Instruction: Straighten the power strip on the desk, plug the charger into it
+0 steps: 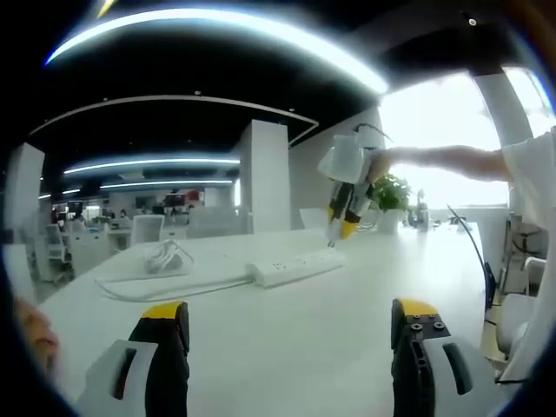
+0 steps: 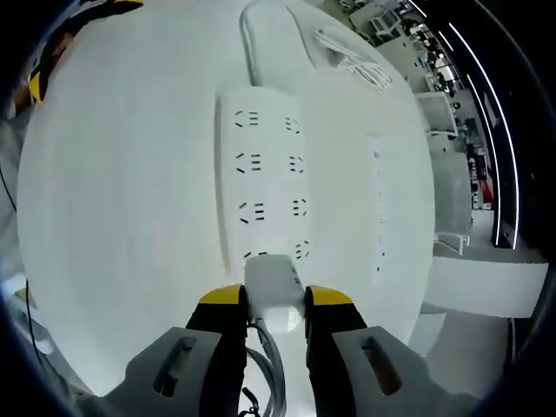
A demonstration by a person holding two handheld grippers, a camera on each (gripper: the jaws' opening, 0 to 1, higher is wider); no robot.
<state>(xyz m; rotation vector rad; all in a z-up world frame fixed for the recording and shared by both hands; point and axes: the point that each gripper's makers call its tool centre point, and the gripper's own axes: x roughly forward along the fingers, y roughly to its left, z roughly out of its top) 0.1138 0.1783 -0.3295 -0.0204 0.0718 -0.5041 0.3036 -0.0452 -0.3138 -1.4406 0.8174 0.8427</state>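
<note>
Potted plant [image 1: 391, 193] by bright window [image 1: 439, 113], white pillar [image 1: 263, 176]

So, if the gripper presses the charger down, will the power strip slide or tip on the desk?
Probably it slides rather than tips: the power strip lies flat and long on the smooth white desk. Its cable looks loose, so it gives little restraint. The right gripper holds the charger at the strip's end, so the strip may pivot.
</note>
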